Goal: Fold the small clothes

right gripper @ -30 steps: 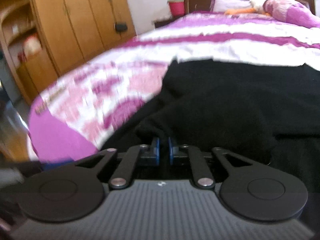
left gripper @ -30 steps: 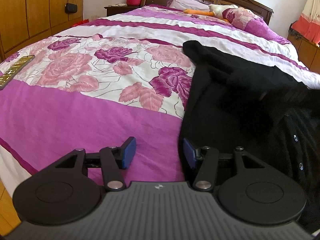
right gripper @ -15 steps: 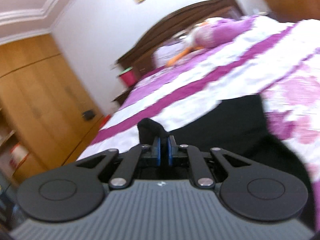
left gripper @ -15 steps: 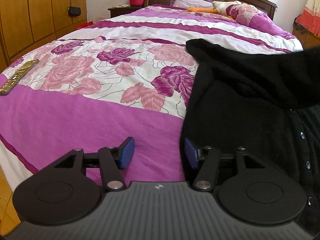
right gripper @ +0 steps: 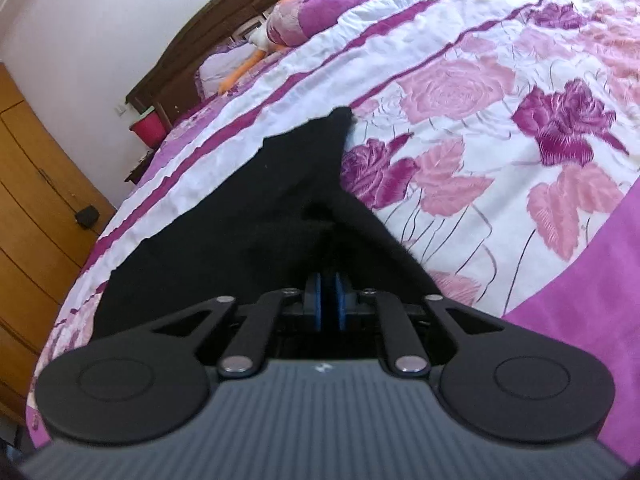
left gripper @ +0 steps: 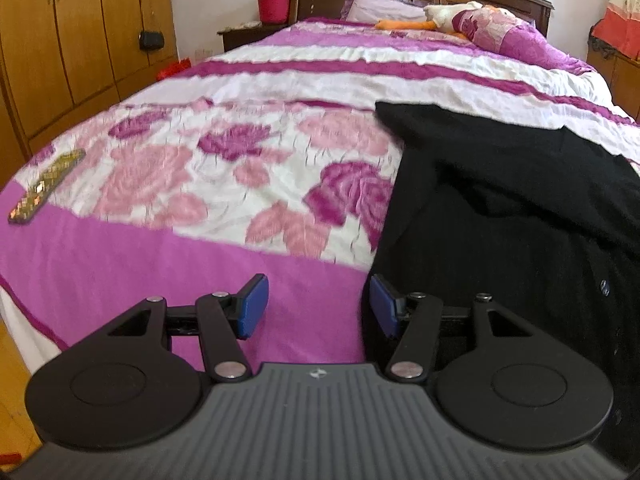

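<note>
A black buttoned cardigan (left gripper: 500, 216) lies on the right side of the floral bed cover (left gripper: 224, 168). Its left sleeve is folded across the body. My left gripper (left gripper: 316, 306) is open and empty, low over the purple band at the cardigan's near left edge. My right gripper (right gripper: 327, 300) is shut on the black cardigan (right gripper: 256, 208) and holds a pinch of the fabric, which stretches away from the blue pads over the bed cover (right gripper: 500, 120).
A gold patterned flat object (left gripper: 46, 186) lies at the bed's left edge. Pillows and a plush toy (left gripper: 452, 16) are at the headboard. A wooden wardrobe (left gripper: 60, 40) stands to the left, and a red bucket (left gripper: 274, 4) sits on the nightstand.
My right gripper has swung across with the held fabric, carrying the sleeve over the cardigan's body. My left gripper has stayed open near the cardigan's edge, shifting only slightly.
</note>
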Demonstrator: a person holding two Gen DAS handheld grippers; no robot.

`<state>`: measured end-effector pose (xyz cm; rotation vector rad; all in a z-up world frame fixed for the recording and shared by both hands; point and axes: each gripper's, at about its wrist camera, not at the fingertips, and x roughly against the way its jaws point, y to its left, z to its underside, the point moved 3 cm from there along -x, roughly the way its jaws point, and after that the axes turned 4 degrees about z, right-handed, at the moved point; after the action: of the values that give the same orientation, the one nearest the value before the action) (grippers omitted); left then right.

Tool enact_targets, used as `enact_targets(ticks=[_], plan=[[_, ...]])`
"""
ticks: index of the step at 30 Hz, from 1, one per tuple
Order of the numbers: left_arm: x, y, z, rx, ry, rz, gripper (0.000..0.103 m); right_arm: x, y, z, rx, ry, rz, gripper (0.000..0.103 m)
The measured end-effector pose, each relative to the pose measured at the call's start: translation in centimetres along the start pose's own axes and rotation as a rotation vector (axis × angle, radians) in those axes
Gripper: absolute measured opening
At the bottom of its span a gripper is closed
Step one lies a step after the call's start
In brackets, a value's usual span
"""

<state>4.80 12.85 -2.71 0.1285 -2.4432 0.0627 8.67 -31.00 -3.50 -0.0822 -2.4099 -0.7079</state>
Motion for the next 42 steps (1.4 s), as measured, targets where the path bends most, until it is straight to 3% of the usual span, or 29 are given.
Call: enact_targets(ticks=[1, 2, 3, 5, 8, 13, 14, 15, 17, 19, 22, 24, 28, 35, 37, 39, 42], plan=[[0.1, -0.2, -0.4, -0.008, -0.008, 0.001, 0.062, 0.3, 0.1, -0.2, 0.0, -0.004, 0.003, 0.015], [0.0, -0.5, -1.0, -0.018, -0.015, 0.004, 0.062, 0.6, 0.1, -0.4, 0.002, -0.01, 0.005, 0.027], [0.0, -0.8, -1.6, -0.026, -0.023, 0.007, 0.062, 0.9, 0.2, -0.7, 0.004, -0.022, -0.001, 0.045], [-0.3, -1.6, -2.9, -0.038, -0.04, 0.027, 0.062, 1.5, 0.3, -1.2, 0.013, -0.06, -0.03, 0.061], [-1.2, -3.0, -5.0, -0.048, -0.074, 0.074, 0.062, 1.2, 0.9, -2.0, 0.052, -0.073, -0.054, 0.062], [-3.7, -5.3, -8.3, 0.028, -0.112, 0.156, 0.062, -2.0, 2.0, -1.7, 0.147, 0.018, 0.027, 0.056], [-4.3, -5.8, -8.8, 0.036, -0.12, 0.164, 0.062, -2.3, 2.2, -1.7, 0.157, 0.021, 0.015, 0.031], [-4.9, -6.3, -9.2, 0.036, -0.129, 0.177, 0.062, -2.5, 2.6, -1.8, 0.169, 0.026, 0.009, 0.013], [-6.2, -7.3, -9.9, 0.038, -0.154, 0.205, 0.062, -2.2, 3.4, -2.5, 0.179, 0.005, -0.013, 0.012], [-7.8, -8.1, -10.1, 0.056, -0.18, 0.22, 0.062, -0.9, 4.4, -3.3, 0.224, -0.095, -0.023, 0.012], [-11.7, -8.8, -9.7, 0.087, -0.144, 0.191, 0.062, -0.1, 4.9, -3.9, 0.243, -0.183, 0.002, 0.012], [-14.2, -8.8, -9.2, 0.094, -0.114, 0.147, 0.062, -1.3, 4.5, -3.7, 0.283, -0.182, 0.052, 0.012], [-15.9, -8.5, -8.7, 0.114, -0.12, 0.145, 0.063, -4.9, 2.5, -2.4, 0.293, -0.084, 0.087, 0.012], [-15.9, -8.3, -8.8, 0.097, -0.113, 0.137, 0.065, -5.2, 1.4, -2.3, 0.248, -0.087, 0.036, 0.014], [-14.9, -8.1, -8.8, 0.087, -0.103, 0.145, 0.065, -4.2, 1.4, -2.4, 0.233, -0.085, 0.025, 0.019], [-13.2, -7.6, -8.6, 0.07, -0.101, 0.143, 0.065, -2.9, 1.3, -2.5, 0.22, -0.083, 0.042, 0.031], [-10.4, -6.8, -7.5, 0.031, -0.121, 0.116, 0.065, -0.6, 1.0, -2.3, 0.217, -0.074, 0.032, 0.034]])
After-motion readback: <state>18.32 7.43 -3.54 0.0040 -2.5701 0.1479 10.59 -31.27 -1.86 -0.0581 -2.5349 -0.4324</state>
